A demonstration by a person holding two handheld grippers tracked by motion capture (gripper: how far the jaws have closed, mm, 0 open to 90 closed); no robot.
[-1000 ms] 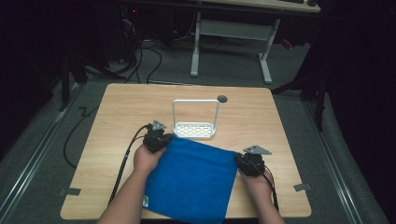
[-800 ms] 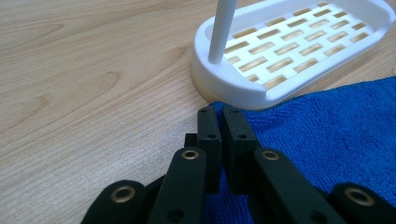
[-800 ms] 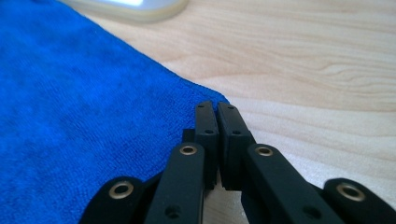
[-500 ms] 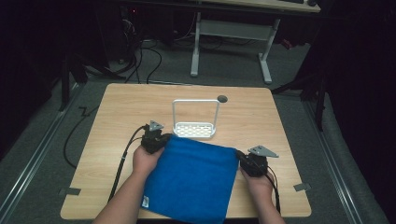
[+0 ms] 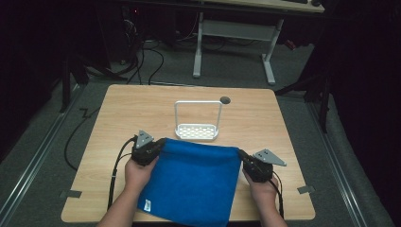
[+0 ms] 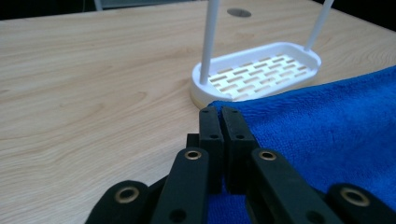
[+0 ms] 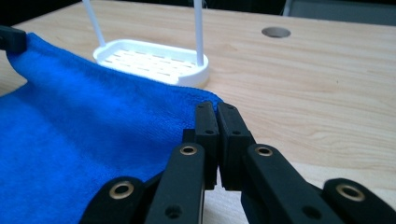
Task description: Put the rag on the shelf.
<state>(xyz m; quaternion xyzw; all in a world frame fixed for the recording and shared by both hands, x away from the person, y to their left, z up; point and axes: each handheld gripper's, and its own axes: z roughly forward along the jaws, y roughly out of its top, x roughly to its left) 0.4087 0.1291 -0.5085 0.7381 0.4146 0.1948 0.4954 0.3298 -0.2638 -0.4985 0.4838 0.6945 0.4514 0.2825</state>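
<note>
1. Blue cloth (image 5: 194, 182) lies at lower centre of the frame, its near edge hanging over the front edge of the surface (image 5: 123, 109); open wood remains left, right and beyond.
2. Left claw (image 5: 158, 143) pinched tight on the cloth's far-left corner; right claw (image 5: 241, 154) likewise on the far-right corner.
3. White rack (image 5: 197, 127) stands just beyond the cloth's far edge. Dim room; desk legs (image 5: 234, 45) behind.

Left claw (image 6: 219, 112) is pressed together, jaws closed on the corner of the blue towel (image 6: 327, 135), which spreads off to the right across the wooden tabletop (image 6: 93, 84). Just beyond the towel's edge sits a white slotted tray (image 6: 261, 72), two thin white posts rising from it.
</note>
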